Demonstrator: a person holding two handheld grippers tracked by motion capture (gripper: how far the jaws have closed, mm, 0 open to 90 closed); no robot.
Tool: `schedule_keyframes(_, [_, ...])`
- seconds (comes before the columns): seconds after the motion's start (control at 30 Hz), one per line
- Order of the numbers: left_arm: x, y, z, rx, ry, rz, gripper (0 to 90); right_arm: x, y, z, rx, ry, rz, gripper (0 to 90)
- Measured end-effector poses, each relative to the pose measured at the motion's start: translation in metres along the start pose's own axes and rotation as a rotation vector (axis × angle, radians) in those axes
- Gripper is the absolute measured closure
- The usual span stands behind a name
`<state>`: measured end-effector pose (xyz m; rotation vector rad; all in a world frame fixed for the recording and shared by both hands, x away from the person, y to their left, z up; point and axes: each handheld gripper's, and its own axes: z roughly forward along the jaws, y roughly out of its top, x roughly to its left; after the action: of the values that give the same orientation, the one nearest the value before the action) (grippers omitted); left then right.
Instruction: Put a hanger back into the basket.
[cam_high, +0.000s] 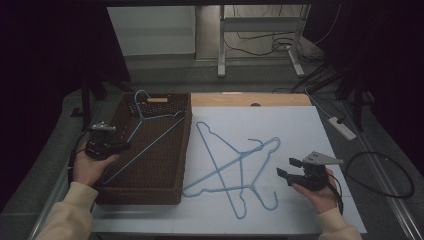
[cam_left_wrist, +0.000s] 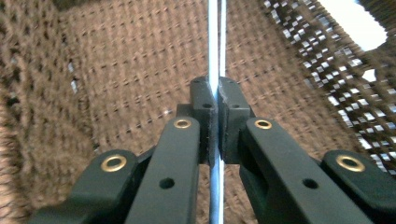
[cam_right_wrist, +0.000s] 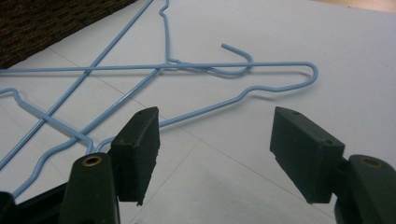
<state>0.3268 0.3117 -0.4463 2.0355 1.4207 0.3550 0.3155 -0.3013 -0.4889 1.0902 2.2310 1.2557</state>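
A light blue wire hanger (cam_high: 145, 131) lies slanted inside the brown woven basket (cam_high: 170, 192), its hook near the basket's far wall. My left gripper (cam_high: 126, 146) is at the basket's left rim, shut on this hanger's wire (cam_left_wrist: 215, 56), which runs straight up between the pressed pads. Three more blue hangers (cam_high: 235, 167) lie crossed over one another on the white sheet (cam_high: 300, 130). My right gripper (cam_high: 286, 168) rests to their right, jaws open with nothing between them. In the right gripper view the hangers (cam_right_wrist: 187, 70) lie just beyond its fingertips (cam_right_wrist: 137, 154).
The basket's far wall has a handle cut-out (cam_high: 157, 100). A bare strip of wooden tabletop (cam_high: 280, 99) lies behind the sheet. A power strip (cam_high: 342, 127) and cables (cam_high: 385, 175) lie on the floor at the right, table legs (cam_high: 221, 45) beyond.
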Motion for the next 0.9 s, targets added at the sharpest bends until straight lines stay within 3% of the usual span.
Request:
schedule_keyframes(0.4, [0.006,0.003,0.020,0.154,0.125,-0.027,86.8,0.000,-0.001,0.002,0.011,0.003,0.001,33.6])
schedule_keyframes(0.67, [0.003,0.005,0.032,0.247,0.202,-0.011,86.4,0.000,-0.001,0.003,0.017,0.005,-0.003,33.3])
schedule_keyframes(0.9, [0.004,0.006,0.035,0.260,0.212,-0.016,85.5,0.000,-0.001,0.002,0.016,0.004,-0.002,33.3])
